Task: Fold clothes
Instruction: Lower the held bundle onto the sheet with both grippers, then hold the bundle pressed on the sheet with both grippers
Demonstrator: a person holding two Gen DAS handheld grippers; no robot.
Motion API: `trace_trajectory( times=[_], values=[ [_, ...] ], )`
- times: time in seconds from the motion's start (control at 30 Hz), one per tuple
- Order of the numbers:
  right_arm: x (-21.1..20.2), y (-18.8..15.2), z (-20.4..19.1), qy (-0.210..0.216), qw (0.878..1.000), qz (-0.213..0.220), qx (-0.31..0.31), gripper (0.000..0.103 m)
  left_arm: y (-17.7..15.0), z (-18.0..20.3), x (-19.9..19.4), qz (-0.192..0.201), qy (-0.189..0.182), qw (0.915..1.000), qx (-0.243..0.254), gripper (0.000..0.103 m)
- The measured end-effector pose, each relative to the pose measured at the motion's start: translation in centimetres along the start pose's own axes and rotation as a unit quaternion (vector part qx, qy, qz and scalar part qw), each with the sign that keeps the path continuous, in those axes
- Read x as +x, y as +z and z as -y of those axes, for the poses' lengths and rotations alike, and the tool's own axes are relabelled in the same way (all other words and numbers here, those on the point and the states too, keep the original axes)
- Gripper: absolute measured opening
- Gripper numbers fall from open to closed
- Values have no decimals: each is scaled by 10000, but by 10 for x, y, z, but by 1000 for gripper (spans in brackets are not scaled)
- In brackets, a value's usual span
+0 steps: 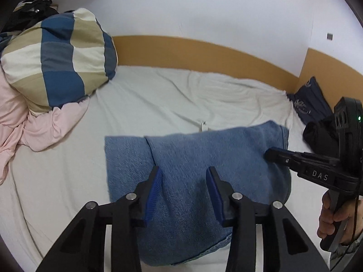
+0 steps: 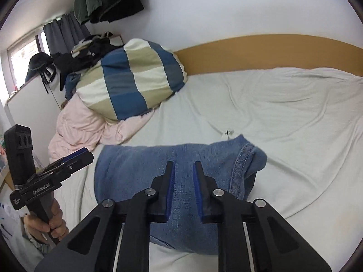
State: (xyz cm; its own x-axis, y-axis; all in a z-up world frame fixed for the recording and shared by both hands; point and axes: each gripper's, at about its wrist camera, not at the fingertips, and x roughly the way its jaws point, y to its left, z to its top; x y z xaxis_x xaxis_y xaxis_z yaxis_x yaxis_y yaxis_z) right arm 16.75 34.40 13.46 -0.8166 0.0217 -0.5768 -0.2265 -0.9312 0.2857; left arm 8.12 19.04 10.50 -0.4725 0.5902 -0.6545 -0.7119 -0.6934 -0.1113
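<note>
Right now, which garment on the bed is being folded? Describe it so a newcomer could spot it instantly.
Start from the bed with the white sheet and wooden headboard. Bedding is heaped at one end: a checked duvet on a pink blanket. The garment is the blue denim piece lying alone mid-sheet near the front edge: the only denim, with a stitched seam.

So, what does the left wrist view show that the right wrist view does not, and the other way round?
Only the left wrist view: the right gripper seen from the side, the right hand holding it, and a dark navy patterned cushion in the bed's corner.
Only the right wrist view: the left gripper seen from the side, the left hand, and a window with grey curtains.
Both: the blue denim garment on the white sheet, the checked duvet, the pink quilt and the wooden headboard.
</note>
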Motion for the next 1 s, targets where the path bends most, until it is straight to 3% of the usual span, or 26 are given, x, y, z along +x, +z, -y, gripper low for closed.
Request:
trace_trajectory(
  times=[0.13,0.3,0.47,0.6,0.9,1.0],
  values=[
    [40,-9,10,-427,9971,-600,190,10,-2,-12,31,-185,14,9996,-205,44],
    [79,-11,43,-191,9897,-1121,866,8,1,-30,58,-370,-226,9975,-551,45],
    [108,-5,38,-513,9869,-1458,459,8,5,-38,74,-552,-434,9954,-651,46],
    [121,-2,52,-244,9825,-1741,611,8,6,-39,83,-520,-452,9957,-616,47],
    [140,-2,40,-725,9808,-1806,107,8,5,-41,86,-421,-518,9962,-556,47],
    [139,-5,46,-560,9833,-1712,242,8,3,-40,85,-349,-508,9967,-529,47]
  ],
)
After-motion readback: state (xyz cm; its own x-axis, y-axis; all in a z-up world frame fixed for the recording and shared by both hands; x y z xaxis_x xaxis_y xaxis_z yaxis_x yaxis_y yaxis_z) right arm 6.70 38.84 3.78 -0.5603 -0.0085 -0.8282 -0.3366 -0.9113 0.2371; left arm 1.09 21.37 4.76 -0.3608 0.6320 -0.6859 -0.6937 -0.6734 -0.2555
